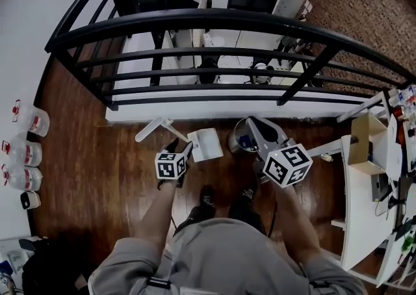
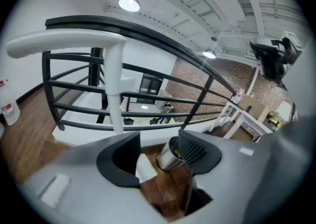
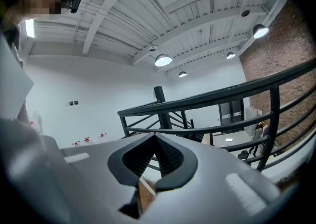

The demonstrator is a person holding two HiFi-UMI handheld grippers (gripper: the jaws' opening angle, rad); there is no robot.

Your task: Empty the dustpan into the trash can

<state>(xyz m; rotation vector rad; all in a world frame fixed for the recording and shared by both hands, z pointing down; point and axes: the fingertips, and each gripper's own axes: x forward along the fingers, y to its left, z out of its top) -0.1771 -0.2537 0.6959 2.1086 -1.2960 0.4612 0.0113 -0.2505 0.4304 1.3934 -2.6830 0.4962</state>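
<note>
While you stand on the wooden floor (image 1: 97, 157) facing the black railing (image 1: 214, 21), the white dustpan (image 1: 207, 144) sits on the floor just ahead of your feet. Its long handle (image 1: 153, 129) rises to the left of the pan, and the steel trash can (image 1: 238, 140) stands just beside the pan on its right. Your left hand-held gripper (image 1: 186, 152) points down at the pan's left edge; its 2 jaws stand partly apart and grip nothing. In the left gripper view you look between the jaws at a white corner of the dustpan (image 2: 145, 168) close by the left jaw, bare floorboards below it, and the trash can (image 2: 169, 155) near the right jaw. The handle (image 2: 113, 80) stands upright beyond the left jaw, with its bent grip across the top. Whether that jaw touches the pan you cannot tell. Your right hand-held gripper (image 1: 255, 128) hovers above the trash can, covering much of its opening in the head view, and points nearly level toward the railing. Its 2 jaws meet at the tips and nothing shows between the pads; only a sliver of floor is visible through the gap lower down. At your right a white counter (image 1: 364, 216) carries a cardboard box (image 1: 367, 147).
</note>
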